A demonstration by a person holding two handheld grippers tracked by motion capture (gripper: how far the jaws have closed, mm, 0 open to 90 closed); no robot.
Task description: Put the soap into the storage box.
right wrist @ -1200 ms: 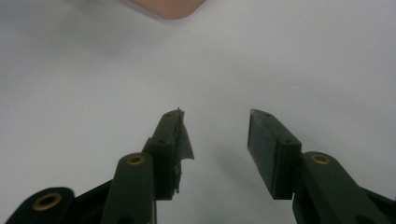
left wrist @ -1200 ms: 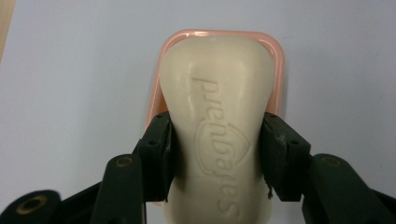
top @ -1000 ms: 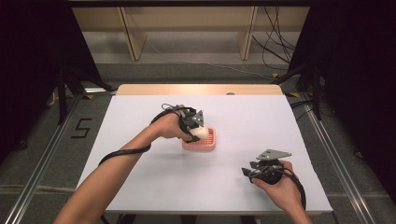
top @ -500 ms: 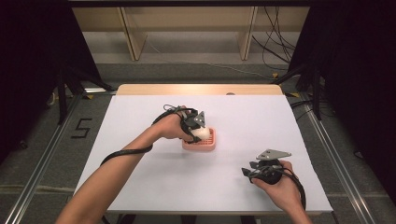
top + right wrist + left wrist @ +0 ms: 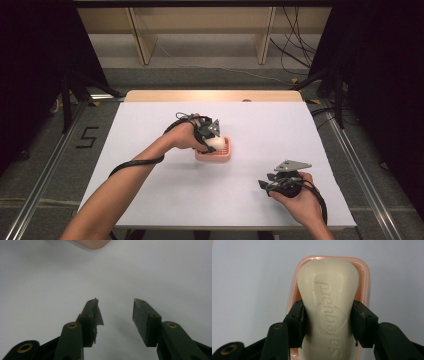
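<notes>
A cream bar of soap [image 5: 329, 307] with embossed lettering lies over a pink soap dish [image 5: 364, 277] on the white table. My left gripper [image 5: 328, 323] is shut on the soap, its black pads [image 5: 298, 322] pressing both long sides. In the high view the left gripper [image 5: 212, 140] sits at the table's middle, over the pink dish [image 5: 222, 152]. My right gripper [image 5: 265, 184] rests near the front right of the table; in its own view the right gripper [image 5: 116, 315] stands open with nothing but bare table between its fingers.
The white table [image 5: 150, 125] ends in a wooden strip [image 5: 210, 96] at the far edge. Black cables trail from both grippers across the table. A corner of the pink dish [image 5: 91, 243] peeks in at the top of the right gripper view. Shelving and cables stand beyond the table.
</notes>
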